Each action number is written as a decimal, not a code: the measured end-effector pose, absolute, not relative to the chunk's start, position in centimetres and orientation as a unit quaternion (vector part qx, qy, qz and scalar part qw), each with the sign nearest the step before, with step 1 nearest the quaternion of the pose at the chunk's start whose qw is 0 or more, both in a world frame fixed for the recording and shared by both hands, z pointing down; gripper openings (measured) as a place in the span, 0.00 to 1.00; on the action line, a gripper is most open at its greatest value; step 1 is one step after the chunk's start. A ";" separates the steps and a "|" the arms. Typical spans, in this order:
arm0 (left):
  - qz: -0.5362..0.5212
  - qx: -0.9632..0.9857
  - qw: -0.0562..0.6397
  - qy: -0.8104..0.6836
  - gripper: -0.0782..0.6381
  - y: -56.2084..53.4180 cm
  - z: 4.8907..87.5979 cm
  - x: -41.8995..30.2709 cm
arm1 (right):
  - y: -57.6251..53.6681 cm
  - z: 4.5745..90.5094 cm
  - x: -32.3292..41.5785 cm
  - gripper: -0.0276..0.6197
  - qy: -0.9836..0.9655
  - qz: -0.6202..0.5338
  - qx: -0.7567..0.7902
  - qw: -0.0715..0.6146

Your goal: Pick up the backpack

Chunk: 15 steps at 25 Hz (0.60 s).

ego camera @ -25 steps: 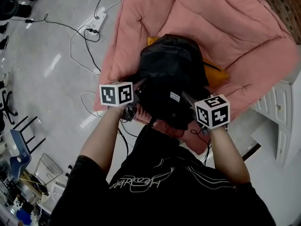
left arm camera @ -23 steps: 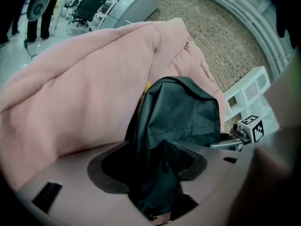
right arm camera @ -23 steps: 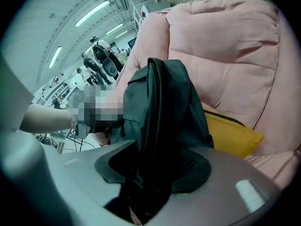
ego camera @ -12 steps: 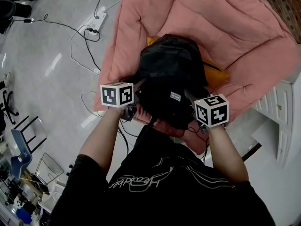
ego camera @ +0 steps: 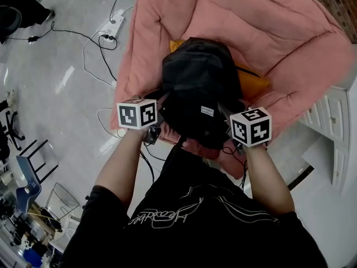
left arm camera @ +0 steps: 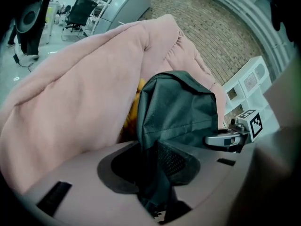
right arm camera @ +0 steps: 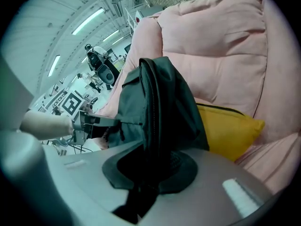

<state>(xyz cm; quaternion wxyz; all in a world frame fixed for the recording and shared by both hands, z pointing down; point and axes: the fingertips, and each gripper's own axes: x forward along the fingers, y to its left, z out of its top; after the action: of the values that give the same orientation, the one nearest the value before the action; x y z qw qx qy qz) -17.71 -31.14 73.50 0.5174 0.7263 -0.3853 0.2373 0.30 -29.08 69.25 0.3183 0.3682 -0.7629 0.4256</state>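
A black backpack (ego camera: 195,85) stands upright on a pink padded seat (ego camera: 268,27), leaning on a yellow cushion (ego camera: 254,82). My left gripper (ego camera: 162,106) is at the backpack's lower left side and my right gripper (ego camera: 224,115) at its lower right. In the left gripper view the jaws are closing, and a fold of backpack fabric (left arm camera: 178,112) with mesh runs down between them at the left gripper (left arm camera: 157,173). In the right gripper view the jaws are closing too, and the zipped edge of the backpack (right arm camera: 155,107) is pinched in the right gripper (right arm camera: 148,173).
Cables and a white power strip (ego camera: 116,24) lie on the grey floor to the left. A white cabinet (ego camera: 334,127) stands at the right, close to the seat. More cables hang below the seat's front edge (ego camera: 148,161). Chairs and clutter sit at the far left.
Both grippers stay at the backpack's lower sides. The whole view has slid slightly; the backpack itself shows no clear motion.
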 end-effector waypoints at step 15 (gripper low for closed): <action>0.230 0.737 0.486 -0.410 0.22 -27.6 69.4 -17.6 | -26.3 66.3 0.2 0.12 -0.790 0.407 0.355 0.292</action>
<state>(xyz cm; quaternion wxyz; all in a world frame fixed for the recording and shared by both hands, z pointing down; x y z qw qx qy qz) -17.56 -27.58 69.40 0.4859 0.7367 -0.4102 0.2301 0.21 -26.29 66.29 0.2919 0.3546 -0.7897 0.4068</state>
